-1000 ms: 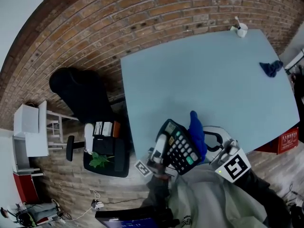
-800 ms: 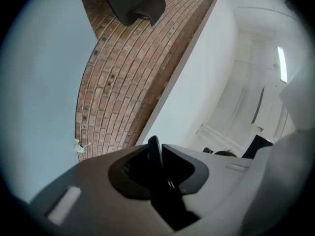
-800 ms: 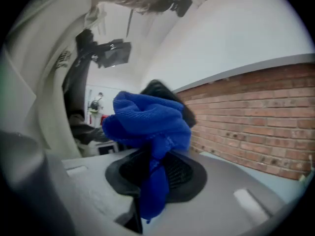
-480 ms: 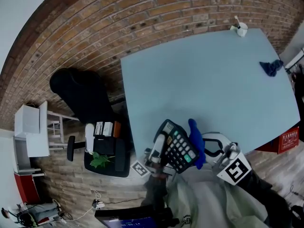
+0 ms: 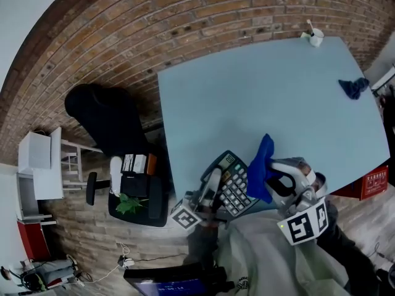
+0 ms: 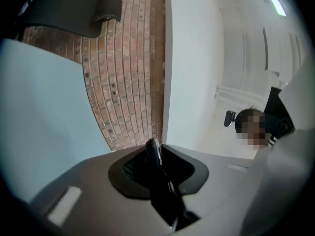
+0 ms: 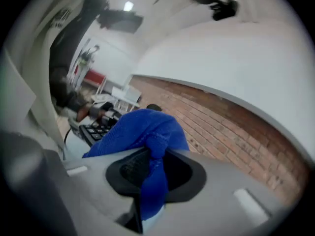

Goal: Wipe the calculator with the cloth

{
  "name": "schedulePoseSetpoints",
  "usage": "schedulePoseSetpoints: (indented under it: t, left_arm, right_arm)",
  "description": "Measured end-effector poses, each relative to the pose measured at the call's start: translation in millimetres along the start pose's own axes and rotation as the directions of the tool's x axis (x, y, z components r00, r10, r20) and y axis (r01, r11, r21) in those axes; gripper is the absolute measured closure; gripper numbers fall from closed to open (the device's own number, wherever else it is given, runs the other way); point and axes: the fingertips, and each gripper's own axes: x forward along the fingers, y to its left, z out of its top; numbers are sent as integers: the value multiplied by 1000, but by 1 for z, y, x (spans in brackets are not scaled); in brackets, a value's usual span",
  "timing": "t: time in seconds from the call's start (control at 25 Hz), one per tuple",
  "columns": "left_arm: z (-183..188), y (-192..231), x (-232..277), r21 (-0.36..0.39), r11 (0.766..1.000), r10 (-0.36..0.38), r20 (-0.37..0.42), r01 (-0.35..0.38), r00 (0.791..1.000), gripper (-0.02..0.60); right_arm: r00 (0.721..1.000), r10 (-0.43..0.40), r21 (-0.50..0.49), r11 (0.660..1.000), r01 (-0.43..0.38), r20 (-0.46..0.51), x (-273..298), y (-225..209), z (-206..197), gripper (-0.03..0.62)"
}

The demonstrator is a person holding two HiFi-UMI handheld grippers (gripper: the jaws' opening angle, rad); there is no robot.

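Since the earlier frame, the cloth [image 5: 260,167] has been raised off the keys and now stands bunched at the right edge of the calculator [image 5: 232,179]. The right gripper [image 7: 150,173] has just been closing, and blue fabric is pinched between its jaws. The left gripper [image 6: 158,168] is clamped on the calculator's thin dark edge, which is held over the near edge of the table [image 5: 259,97]. The key face lies just left of the cloth, long axis seemingly near-to-far. Materials noted: hard dark plastic slab, raised keys; soft, nubby weave.
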Motion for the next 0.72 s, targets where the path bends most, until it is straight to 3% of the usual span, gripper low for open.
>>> schedulePoseSetpoints:
  t: [0.04, 0.12, 0.2, 0.24, 0.36, 0.48, 0.56, 0.64, 0.72]
  left_arm:
    - [-1, 4, 0, 56, 998, 38, -24, -37, 999, 532]
    - [-4, 5, 6, 146, 986, 89, -55, -80, 995, 532]
    - [-10, 5, 16, 200, 976, 108, -76, -91, 991, 531]
    - [-12, 6, 19, 208, 973, 115, -83, -95, 990, 531]
    - [-8, 11, 13, 171, 979, 119, -54, -108, 991, 531]
    - [-4, 12, 6, 161, 981, 118, -43, -109, 992, 531]
    - [-4, 12, 4, 170, 979, 123, -48, -114, 991, 531]
    - [-4, 15, 4, 182, 975, 139, -49, -128, 989, 531]
    - [-7, 18, 6, 200, 969, 160, -64, -144, 985, 531]
  right_arm:
    - [999, 25, -110, 993, -29, -44, 1, 8, 1, 517]
    - [985, 155, -250, 953, -170, -77, 7, 46, 9, 517]
    - [955, 292, -286, 913, -292, -43, 18, 95, 21, 517]
    - [948, 317, -294, 904, -312, -30, 21, 108, 25, 517]
    - [955, 297, -242, 925, -292, -19, 25, 98, 20, 517]
    - [980, 173, -194, 962, -190, -101, 28, 53, -11, 517]
    - [982, 97, -145, 982, -121, -160, 33, 25, -36, 517]
    - [981, 93, -71, 992, -106, -169, 36, 18, -47, 517]
    - [980, 116, -75, 989, -130, -160, 36, 32, -42, 517]
